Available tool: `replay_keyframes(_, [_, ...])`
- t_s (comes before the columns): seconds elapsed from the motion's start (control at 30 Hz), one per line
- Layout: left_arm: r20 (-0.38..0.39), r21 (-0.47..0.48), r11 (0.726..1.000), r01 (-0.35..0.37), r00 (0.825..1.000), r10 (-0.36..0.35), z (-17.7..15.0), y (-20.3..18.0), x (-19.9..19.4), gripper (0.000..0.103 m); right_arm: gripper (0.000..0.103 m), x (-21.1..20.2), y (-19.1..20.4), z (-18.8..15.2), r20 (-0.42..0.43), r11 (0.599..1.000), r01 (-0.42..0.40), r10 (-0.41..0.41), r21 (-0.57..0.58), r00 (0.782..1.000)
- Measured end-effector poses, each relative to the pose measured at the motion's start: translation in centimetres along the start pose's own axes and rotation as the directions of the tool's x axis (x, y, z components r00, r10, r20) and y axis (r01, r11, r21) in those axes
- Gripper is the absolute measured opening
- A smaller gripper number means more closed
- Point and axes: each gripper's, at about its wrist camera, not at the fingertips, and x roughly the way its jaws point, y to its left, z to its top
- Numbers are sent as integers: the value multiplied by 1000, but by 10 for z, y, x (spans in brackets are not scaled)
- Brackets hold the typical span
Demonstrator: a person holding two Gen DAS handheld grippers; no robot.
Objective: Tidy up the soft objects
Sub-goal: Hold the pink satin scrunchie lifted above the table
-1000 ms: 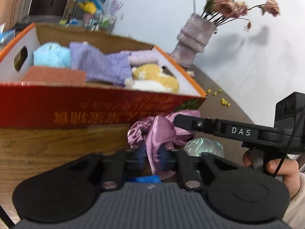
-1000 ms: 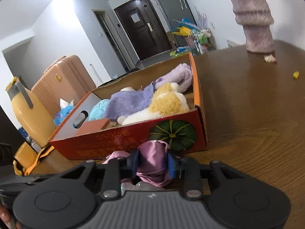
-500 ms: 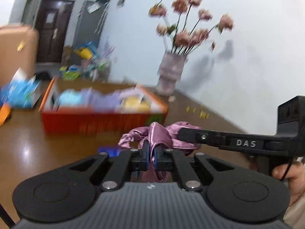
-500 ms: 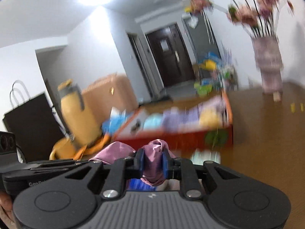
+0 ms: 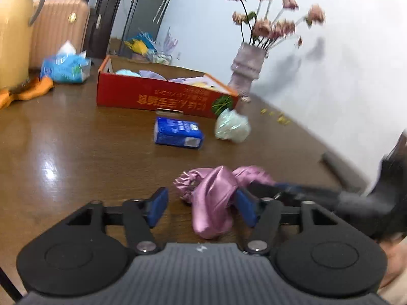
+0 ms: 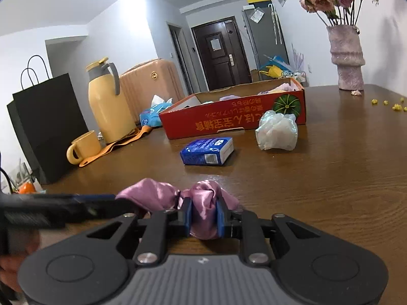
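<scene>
A pink satin cloth (image 5: 216,198) (image 6: 203,203) hangs low over the wooden table near its front edge. My right gripper (image 6: 203,216) is shut on one fold of it. My left gripper (image 5: 203,207) has its jaws opening; the cloth lies loosely between them against the right pad, and the left pad is clear of it. Farther back stands a red cardboard box (image 5: 162,96) (image 6: 229,119) with plush toys and cloths inside. A blue tissue pack (image 5: 178,133) (image 6: 207,151) and a crumpled pale plastic bag (image 5: 232,125) (image 6: 277,129) lie in front of it.
A vase of dried flowers (image 6: 347,58) stands at the back right by the wall. At the left are a yellow thermos (image 6: 106,101), a yellow mug (image 6: 82,147), an orange strap (image 6: 114,145), a black paper bag (image 6: 45,122) and a blue wipes packet (image 5: 66,67). Small yellow crumbs (image 6: 389,104) dot the table.
Both grippers have pulled back from the red box toward the table's front with the pink cloth. The left jaws, earlier clamped on it, have spread apart.
</scene>
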Motion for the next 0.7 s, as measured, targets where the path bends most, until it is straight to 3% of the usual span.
replay_keyframes(0.1, [31,-101,995,-19,999,22,5,4,-2,82,19,-6,2,-5,-5,1000,4,-4,-23,1000])
replay_keyframes(0.23, [43,-148,988,-40,998,47,10,2,15,80,19,-11,6,-12,-19,998,5,-6,-62,1000])
replay_keyframes(0.27, [27,-144,989,-43,999,47,9,-1,21,76,19,-12,6,-13,-18,998,7,-8,-61,1000])
replay_keyframes(0.37, [-20,-105,994,-39,999,37,3,-6,31,34,22,-16,8,-14,-23,998,9,-11,-66,1000])
replay_keyframes(0.47, [19,-37,998,-54,998,55,-11,-17,19,26,34,-26,8,-13,-32,998,4,-6,-61,999])
replay_keyframes(0.53, [65,16,998,-55,996,53,-23,-26,7,26,38,-38,0,-6,1,999,-48,48,17,999])
replay_keyframes(0.6, [85,38,998,-47,995,44,-33,-31,2,26,50,-44,-9,3,42,992,-77,73,103,996])
replay_keyframes(0.7, [110,41,997,-59,992,54,-44,-34,-3,26,51,-32,-9,5,1,993,-60,60,100,998])
